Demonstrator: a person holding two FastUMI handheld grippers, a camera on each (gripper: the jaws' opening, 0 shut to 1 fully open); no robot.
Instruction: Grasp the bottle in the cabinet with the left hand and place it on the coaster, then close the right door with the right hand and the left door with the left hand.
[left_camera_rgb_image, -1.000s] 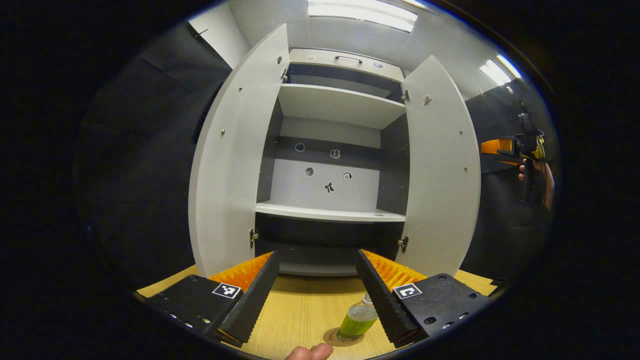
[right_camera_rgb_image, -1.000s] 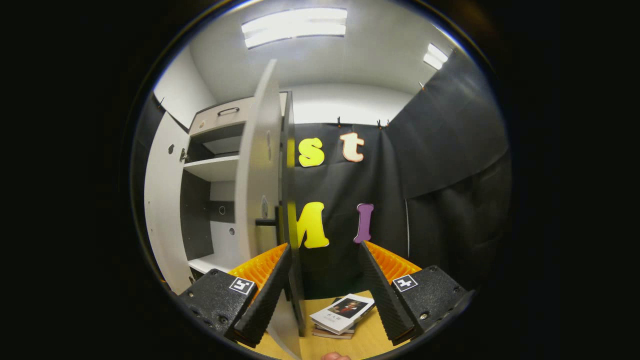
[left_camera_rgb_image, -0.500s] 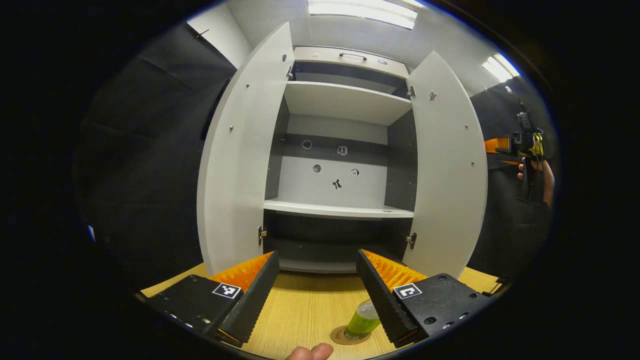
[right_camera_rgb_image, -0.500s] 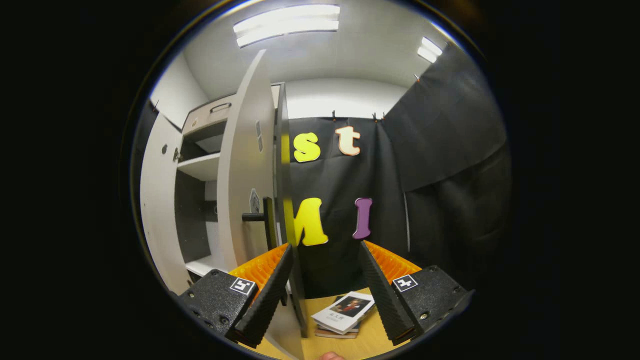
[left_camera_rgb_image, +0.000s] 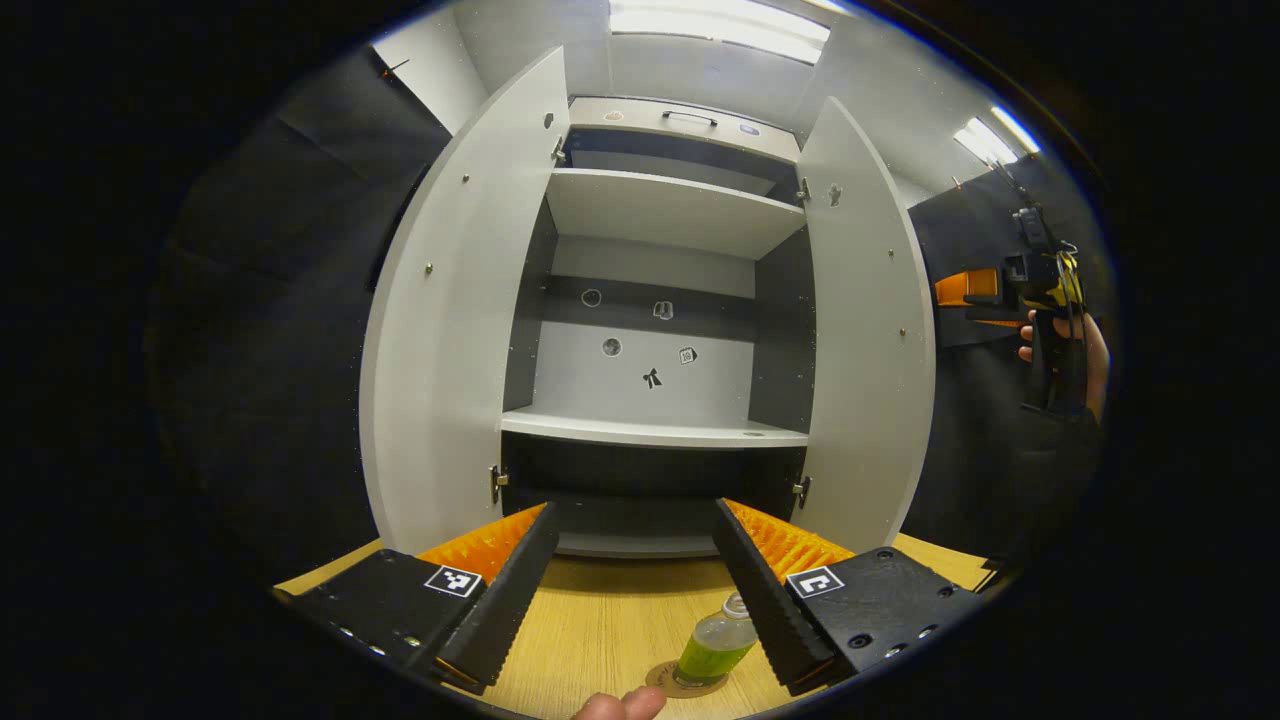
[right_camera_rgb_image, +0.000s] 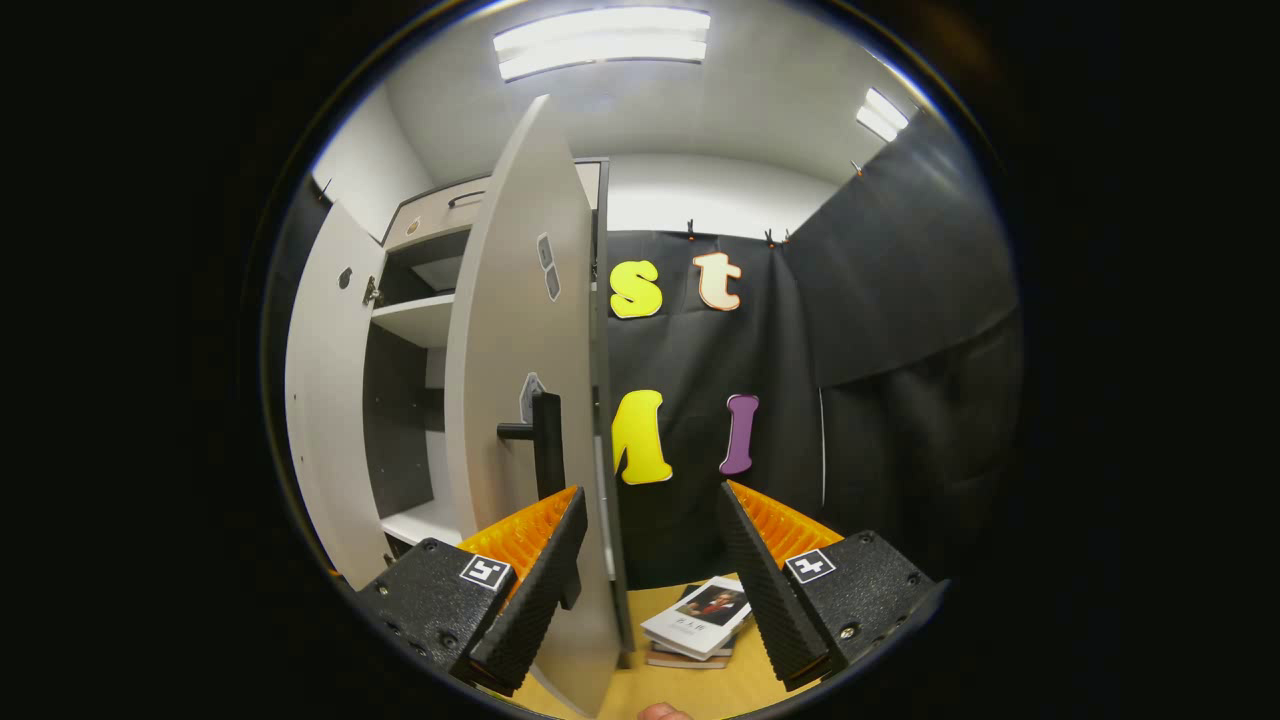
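- While our left gripper (left_camera_rgb_image: 632, 590) hangs unclenched and empty, the left door (left_camera_rgb_image: 440, 330) stands wide.
- Our bottle (left_camera_rgb_image: 712, 650) sits on the coaster (left_camera_rgb_image: 662, 680); a low sweep could topple it.
- Our right gripper (right_camera_rgb_image: 650, 575), fingers spread, straddles the right door (right_camera_rgb_image: 520, 400) edge; pushing askew could slip off.

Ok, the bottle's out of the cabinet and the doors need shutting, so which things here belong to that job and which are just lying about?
Part of the job:
- bottle, standing on the coaster
- right door, open
- left door, open
- left tool, open
- right tool, open at the right door's edge

Just lying about:
- books stacked on the table
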